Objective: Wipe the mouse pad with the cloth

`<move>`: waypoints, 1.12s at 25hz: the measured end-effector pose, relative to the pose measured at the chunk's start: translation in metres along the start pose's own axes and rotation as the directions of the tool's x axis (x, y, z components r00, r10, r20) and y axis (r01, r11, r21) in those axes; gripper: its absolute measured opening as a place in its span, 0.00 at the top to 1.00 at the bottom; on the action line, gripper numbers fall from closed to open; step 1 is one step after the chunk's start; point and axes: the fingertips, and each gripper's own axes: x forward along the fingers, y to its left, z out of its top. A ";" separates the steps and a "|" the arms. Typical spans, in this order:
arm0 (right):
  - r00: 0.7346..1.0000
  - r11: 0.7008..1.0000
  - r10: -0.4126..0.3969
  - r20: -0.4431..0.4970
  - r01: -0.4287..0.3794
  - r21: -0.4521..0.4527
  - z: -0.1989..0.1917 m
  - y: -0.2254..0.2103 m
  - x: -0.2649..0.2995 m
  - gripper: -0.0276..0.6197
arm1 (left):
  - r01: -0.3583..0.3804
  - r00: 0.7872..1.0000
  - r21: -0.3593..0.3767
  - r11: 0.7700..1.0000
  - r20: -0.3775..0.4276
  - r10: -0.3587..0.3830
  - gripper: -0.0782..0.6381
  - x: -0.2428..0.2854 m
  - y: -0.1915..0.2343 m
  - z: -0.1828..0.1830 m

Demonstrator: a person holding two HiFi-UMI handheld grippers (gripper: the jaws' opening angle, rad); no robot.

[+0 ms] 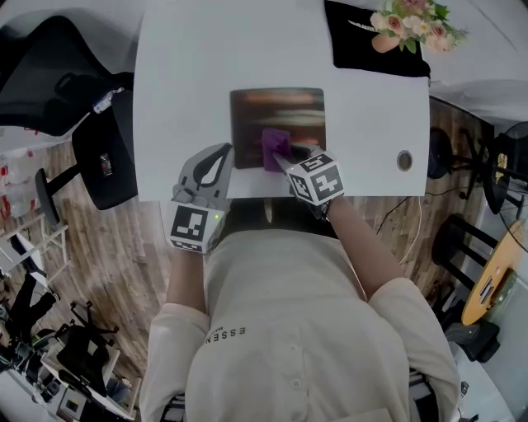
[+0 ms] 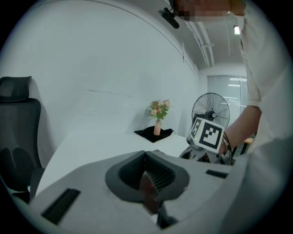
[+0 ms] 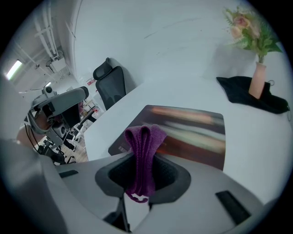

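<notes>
Here, in the head view, a white tabletop (image 1: 181,99) carries the dark mouse pad (image 1: 276,111) at its middle. The purple cloth (image 1: 275,147) lies on the pad's near edge, where the right tool (image 1: 282,157) has it clamped. The left tool (image 1: 223,155) rests near the tabletop's near edge, its tips just beside the pad's left near corner. A black mat (image 1: 363,41) with a vase of flowers (image 1: 408,23) sits at the far right corner, and a black office chair (image 1: 49,74) stands off to the left.

In the left gripper view, the left tool (image 2: 146,157) has its jaws drawn together, with nothing clearly gripped. A blurred reddish-brown sliver shows at the seam, and I cannot tell what it is. Beyond lie the tabletop (image 2: 91,146), the vase (image 2: 158,119) on its mat, the right tool's marker cube (image 2: 207,132) and a standing fan (image 2: 210,109).

In the right gripper view, the right tool (image 3: 144,157) is closed on the cloth (image 3: 143,141), which is folded and stands up between the jaws, with a loose end hanging below. The mouse pad (image 3: 197,132) lies flat just past the jaw tips, the vase (image 3: 258,77) well beyond it on the right.
</notes>
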 end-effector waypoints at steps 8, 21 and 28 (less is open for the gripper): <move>1.000 0.999 -0.020 0.010 0.020 0.031 -0.014 -0.033 -0.023 0.80 | 0.029 1.000 0.018 0.999 -0.004 -0.029 0.89 0.026 -0.028 0.010; 0.999 0.997 -0.046 0.028 0.044 0.066 -0.040 -0.092 -0.061 0.80 | 0.040 0.999 0.020 0.999 -0.011 -0.040 0.89 0.062 -0.074 0.015; 0.997 0.996 -0.075 0.012 0.074 0.048 -0.053 -0.115 -0.078 0.80 | 0.050 0.999 0.046 0.998 -0.012 -0.050 0.89 0.071 -0.097 0.021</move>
